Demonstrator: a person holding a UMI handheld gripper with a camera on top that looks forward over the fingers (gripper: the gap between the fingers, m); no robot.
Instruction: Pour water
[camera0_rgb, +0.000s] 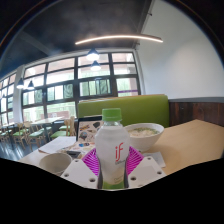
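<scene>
Between my gripper's (113, 163) pink pads (92, 160) stands the water bottle (113, 150), squeezed from both sides and kept upright (so nothing spills). Behind the bottle waits a white bowl (143, 134), likely for the pour.

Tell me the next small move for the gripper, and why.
Probably lift the bottle slightly off the table. It stands upright between the gripper's fingers, whose pads look pressed against its sides, and its green cap looks still on. A white bowl sits just beyond it, a likely target, so it needs clearance before tilting.
</scene>
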